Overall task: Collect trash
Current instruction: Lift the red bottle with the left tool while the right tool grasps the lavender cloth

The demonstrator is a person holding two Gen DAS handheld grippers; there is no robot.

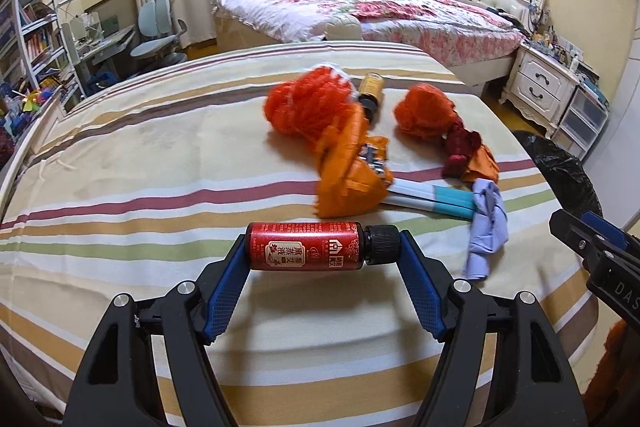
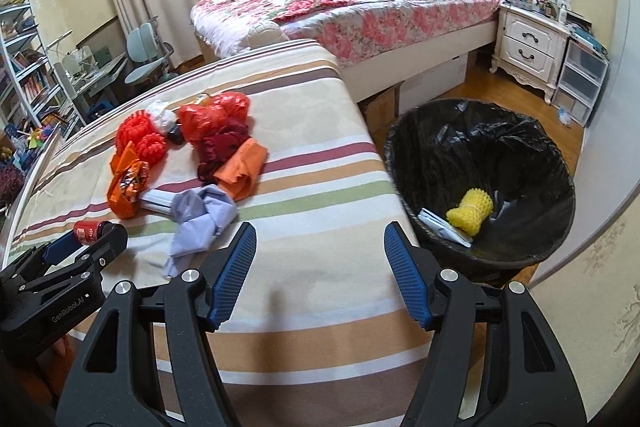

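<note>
Left wrist view: the left gripper (image 1: 322,247) is seen with its jaws clamped endwise on a red bottle (image 1: 306,246), the base pressed against one blue pad and the black cap against the other, so that the bottle lies crosswise between the tips above the striped bedsheet (image 1: 140,155). Just beyond the jaws an orange wrapper (image 1: 348,183) is found, with a white and blue paper strip (image 1: 424,201) and a crumpled lilac cloth (image 1: 486,231) to their right. Farther on, a red net bag (image 1: 308,103), a small brown bottle (image 1: 370,89) and a second red net wad (image 1: 426,111) are seen on the sheet. At the right edge of that view the right gripper (image 1: 596,247) is partly shown. In the right wrist view, the right gripper (image 2: 320,255) is shown with its jaws apart and nothing between them, held over the sheet near the bed's edge. The lilac cloth (image 2: 202,219) lies just left of the jaws, and the left gripper (image 2: 86,241) with the red bottle (image 2: 90,231) is seen farther left. To the right of the jaws, on the wooden floor, a bin lined with a black bag (image 2: 460,147) is placed; a yellow foam net (image 2: 472,211) and a white paper item (image 2: 440,227) lie inside it. Beyond, a bed with a floral quilt (image 2: 360,7) and a white nightstand (image 2: 528,43) are seen.
</note>
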